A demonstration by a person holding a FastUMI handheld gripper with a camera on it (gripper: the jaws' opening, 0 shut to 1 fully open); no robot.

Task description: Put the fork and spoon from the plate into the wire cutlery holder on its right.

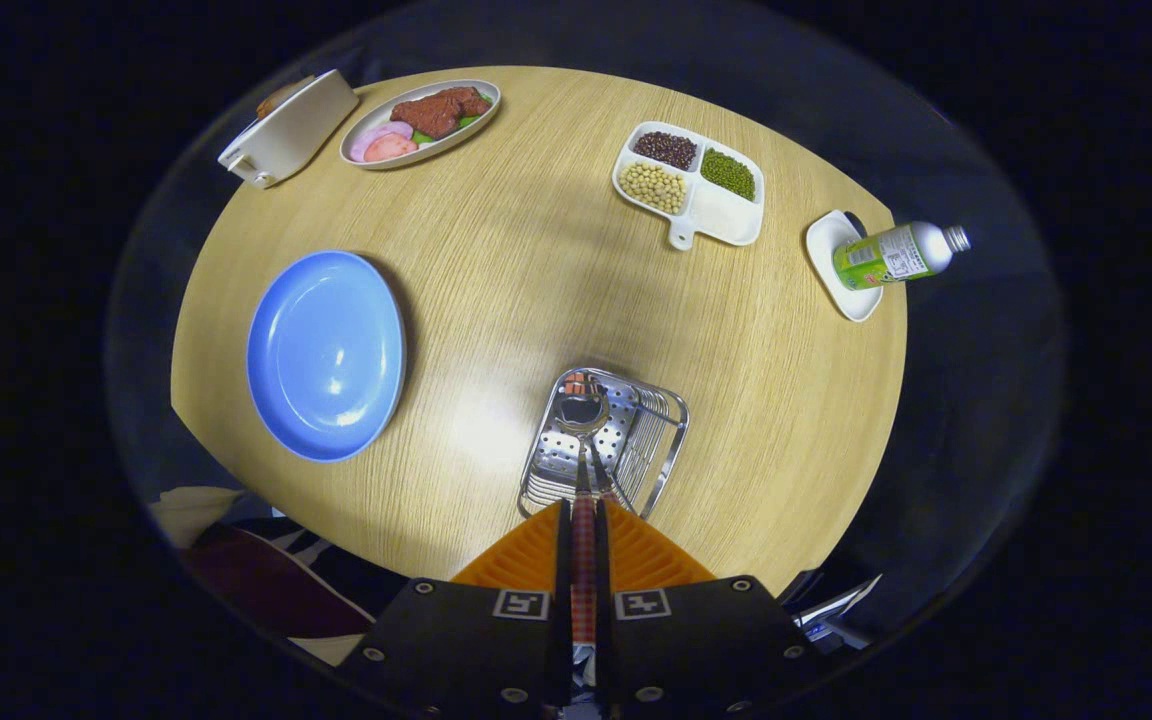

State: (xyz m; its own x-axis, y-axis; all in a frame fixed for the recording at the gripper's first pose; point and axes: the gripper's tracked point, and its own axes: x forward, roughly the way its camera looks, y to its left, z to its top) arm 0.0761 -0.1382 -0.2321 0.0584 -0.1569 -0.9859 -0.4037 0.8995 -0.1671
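Glossy plate (326, 355), wood-grain table (536, 250)

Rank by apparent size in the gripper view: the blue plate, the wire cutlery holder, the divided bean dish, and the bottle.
1. blue plate, clearly largest.
2. wire cutlery holder and divided bean dish: similar; the holder sits nearer the camera, so no ranking.
3. bottle, smallest.
The fingers are shut on a spoon handle.

You have one round wooden table (536, 280) carrying one blue plate (326, 355), one wire cutlery holder (636, 440), one oval dish of food (421, 122), one white divided dish (691, 183) with three filled sections, one white box (288, 128) and one small white saucer (841, 270) with one bottle (898, 253) on it. You can count one spoon (582, 420), its handle pinched between the jaws of your one gripper (584, 520).
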